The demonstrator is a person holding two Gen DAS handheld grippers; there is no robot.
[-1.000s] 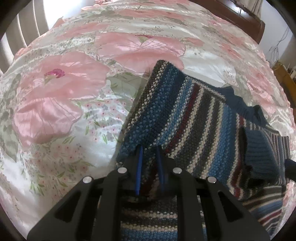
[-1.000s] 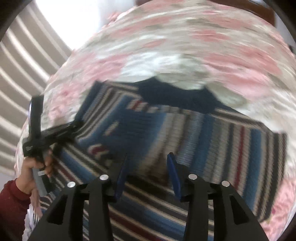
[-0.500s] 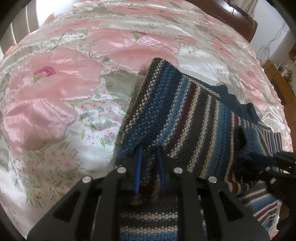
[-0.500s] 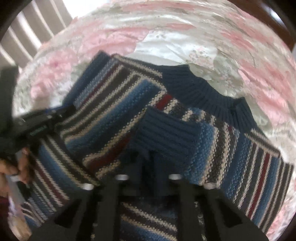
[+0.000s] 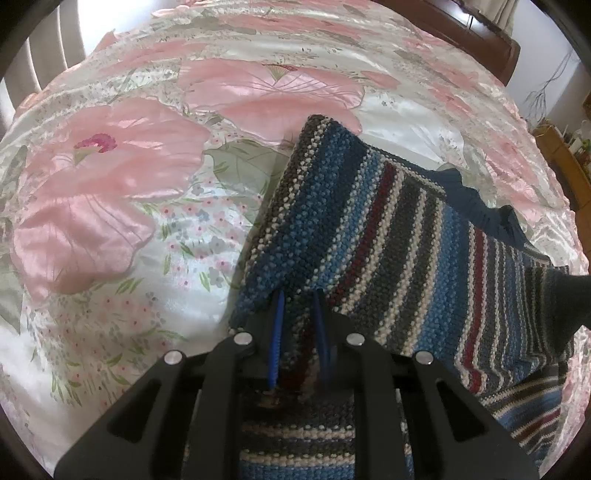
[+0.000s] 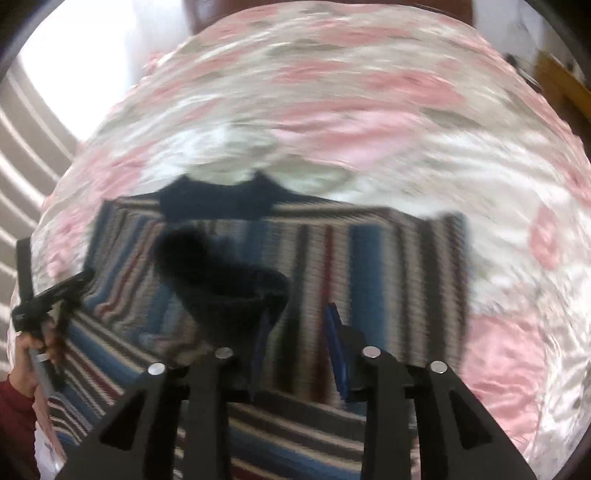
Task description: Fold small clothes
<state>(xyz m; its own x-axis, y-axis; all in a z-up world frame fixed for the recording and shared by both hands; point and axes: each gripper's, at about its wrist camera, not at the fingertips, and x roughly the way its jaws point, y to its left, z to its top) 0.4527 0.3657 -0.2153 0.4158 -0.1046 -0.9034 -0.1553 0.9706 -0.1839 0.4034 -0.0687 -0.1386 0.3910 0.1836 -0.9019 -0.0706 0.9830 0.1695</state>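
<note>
A striped knit sweater (image 5: pixel 388 229) in blue, grey, cream and dark red lies on the bed, its navy collar (image 5: pixel 480 206) at the far side. My left gripper (image 5: pixel 299 325) is shut on the sweater's near left edge, with knit bunched between the blue pads. The right wrist view is blurred by motion. There my right gripper (image 6: pixel 299 332) stands open just above the sweater (image 6: pixel 369 258). The dark navy sleeve cuff (image 6: pixel 221 280) lies folded onto the sweater's front, beside the gripper's left finger. The same cuff (image 5: pixel 565 306) shows at the right edge of the left wrist view.
The pink floral satin bedspread (image 5: pixel 110 184) covers the whole bed. A wooden bed end (image 5: pixel 461 33) and a wooden shelf (image 5: pixel 565 158) stand beyond it. A hand (image 6: pixel 26 354) in a red sleeve holds the left gripper (image 6: pixel 48 299) by striped curtains (image 6: pixel 22 147).
Half a second ago my right gripper was closed on the sleeve cuff; it has since opened and drawn back, leaving the cuff on the sweater. My left gripper kept its hold.
</note>
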